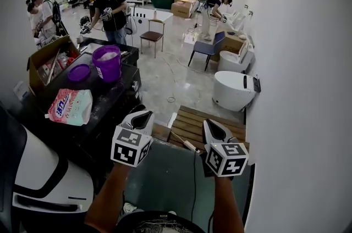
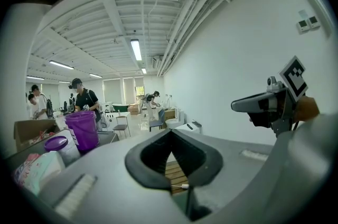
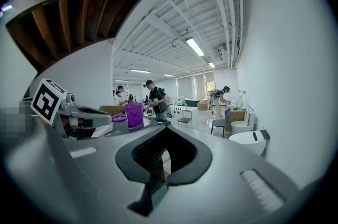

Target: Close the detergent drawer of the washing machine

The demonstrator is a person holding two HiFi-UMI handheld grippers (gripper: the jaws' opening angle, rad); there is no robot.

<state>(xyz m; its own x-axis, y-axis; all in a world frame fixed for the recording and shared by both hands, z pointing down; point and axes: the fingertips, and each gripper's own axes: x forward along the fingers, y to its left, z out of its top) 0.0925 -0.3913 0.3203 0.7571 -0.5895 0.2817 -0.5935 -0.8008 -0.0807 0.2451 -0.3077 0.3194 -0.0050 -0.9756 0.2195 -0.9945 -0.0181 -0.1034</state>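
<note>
Both grippers were held side by side, pointing nearly level across the room and touching nothing. The left gripper (image 1: 143, 114) had its jaws pressed together at the tips with nothing between them. The right gripper (image 1: 212, 124) was likewise pressed together and empty, as its own view confirmed. The detergent drawer appeared in no view, so it could not be told whether it stood out or home. A white rounded body (image 1: 52, 185) lay below and to the left of the left gripper and may have been the washing machine, but this could not be confirmed. A dark counter (image 1: 113, 103) stood ahead and to the left of the left gripper. It carried a detergent bag (image 1: 70, 106) and, farther off, a purple bucket (image 1: 108, 63). A wooden pallet (image 1: 193, 123) lay on the floor ahead of and below both grippers, between their lines of aim. As judged, no closing contact was in hand: the grippers were either clear after the push or not yet brought to the drawer. If the drawer was open, the next move would call for lowering one gripper to the drawer front, setting the closed jaw tips squarely against its face and pushing straight along the slide until flush. An off-centre push could skew the drawer and jam it.
</note>
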